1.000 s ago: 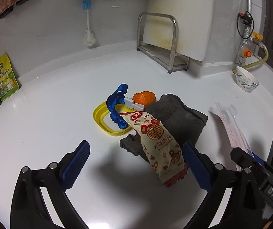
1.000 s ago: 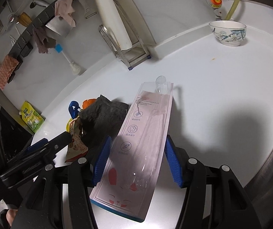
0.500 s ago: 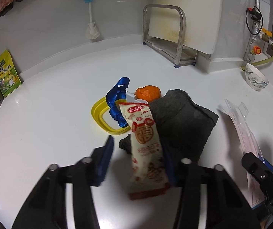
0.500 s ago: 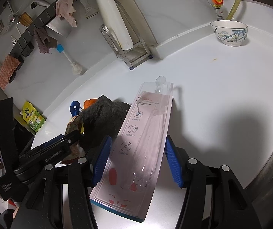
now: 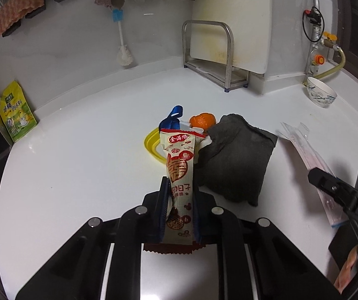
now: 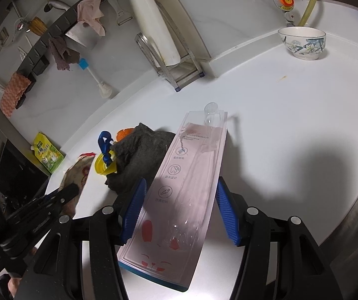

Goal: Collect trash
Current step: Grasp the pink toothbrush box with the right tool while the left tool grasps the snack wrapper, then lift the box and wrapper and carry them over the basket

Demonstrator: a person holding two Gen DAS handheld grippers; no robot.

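Note:
A cream and red snack wrapper (image 5: 180, 157) stands up between the blue pads of my left gripper (image 5: 180, 195). Its jaws are closing and the pads press on the wrapper's lower half. The wrapper's top reaches in front of the yellow ring. In the right wrist view a long clear and pink toothbrush package (image 6: 194, 165) lies lengthwise between the pads of my right gripper (image 6: 180, 195), gripped by its side edges and tilted above the white counter (image 6: 291, 130). The left gripper (image 6: 64, 195) with the wrapper (image 6: 79, 172) shows at that view's left.
A dark grey cloth (image 5: 236, 160) lies mid-counter beside a yellow ring lid (image 5: 151, 145), a blue clip (image 5: 172, 120) and an orange (image 5: 201, 120). A flowered bowl (image 5: 320, 96), a metal rack with a cutting board (image 5: 211, 57) and a yellow pouch (image 5: 16, 115) line the back.
My left gripper went from wide open to closed around the snack wrapper, which has come up off the cloth and now stands upright. The right gripper and its package have not moved.

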